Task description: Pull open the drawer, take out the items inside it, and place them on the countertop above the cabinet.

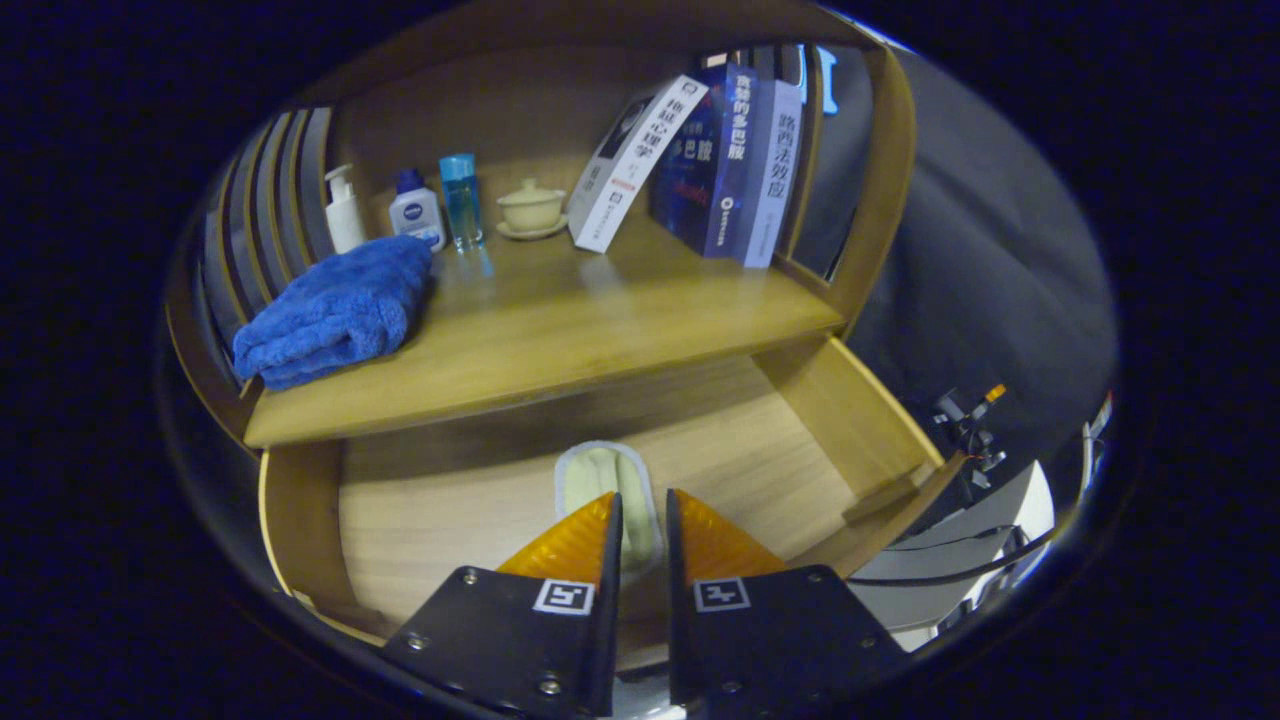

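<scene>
the pad [612, 478] lies in the open drawer [450, 520], long axis running near to far, its near end between the fingers of the hand-held gripper [643, 525], nearly clenched, apparently pinching it.

Dim, soft focus, fisheye-warped edges

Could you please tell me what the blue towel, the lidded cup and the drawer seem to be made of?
Blue towel: plush, fluffy fabric, probably microfibre. Lidded cup: glazed ceramic by its smooth sheen. Drawer: light wood or veneer with visible grain. The hand-held gripper pinches a pale pad.
</scene>
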The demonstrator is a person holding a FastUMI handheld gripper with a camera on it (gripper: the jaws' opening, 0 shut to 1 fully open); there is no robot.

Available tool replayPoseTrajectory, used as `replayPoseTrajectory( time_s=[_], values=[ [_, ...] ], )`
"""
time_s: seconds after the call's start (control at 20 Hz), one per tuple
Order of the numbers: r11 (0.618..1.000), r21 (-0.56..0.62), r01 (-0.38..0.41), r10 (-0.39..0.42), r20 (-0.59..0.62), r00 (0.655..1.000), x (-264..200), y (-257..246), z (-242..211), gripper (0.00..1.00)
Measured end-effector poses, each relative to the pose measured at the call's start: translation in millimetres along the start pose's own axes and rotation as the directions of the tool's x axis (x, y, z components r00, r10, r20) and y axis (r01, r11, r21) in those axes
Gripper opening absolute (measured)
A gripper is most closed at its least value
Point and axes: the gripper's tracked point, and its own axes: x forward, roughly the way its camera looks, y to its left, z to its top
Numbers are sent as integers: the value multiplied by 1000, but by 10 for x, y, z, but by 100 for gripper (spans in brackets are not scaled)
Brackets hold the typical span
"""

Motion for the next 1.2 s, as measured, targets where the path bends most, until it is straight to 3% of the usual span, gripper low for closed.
replayPoseTrajectory(
  time_s=[0.3,0.7,0.95,1.2],
  values=[
    [999,-30,44,-41,103,994,-331,-88,399,22],
    [993,-56,-103,113,225,968,-80,364,1185,22],
    [982,-56,-181,189,199,962,299,619,1258,22],
    [978,-39,-205,209,169,963,580,699,1140,22]
  ],
)
